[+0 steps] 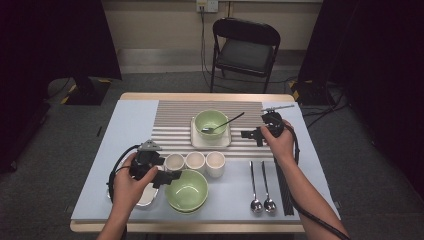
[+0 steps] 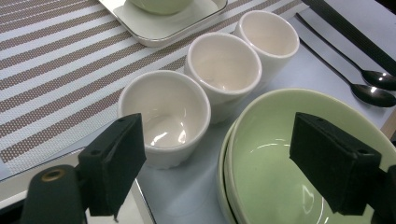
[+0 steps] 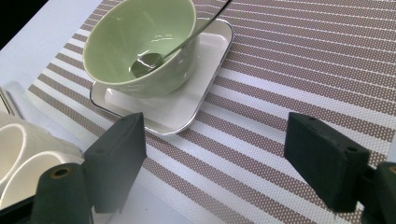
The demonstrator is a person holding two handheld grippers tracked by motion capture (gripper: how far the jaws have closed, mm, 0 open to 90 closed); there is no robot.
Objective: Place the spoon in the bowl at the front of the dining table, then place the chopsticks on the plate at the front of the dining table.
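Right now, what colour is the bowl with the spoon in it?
Light green; the bowl shows best in the right gripper view, sitting on a white tray.

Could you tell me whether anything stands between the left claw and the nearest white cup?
Nothing visible does. The left claw is open, and the nearest white cup sits just beyond its jaws, beside the stacked green bowls.

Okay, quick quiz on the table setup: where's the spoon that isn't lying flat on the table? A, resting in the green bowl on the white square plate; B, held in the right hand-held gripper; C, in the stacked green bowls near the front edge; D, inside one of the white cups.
A: the spoon leans in the green bowl on the white square plate, its handle sticking out over the rim.
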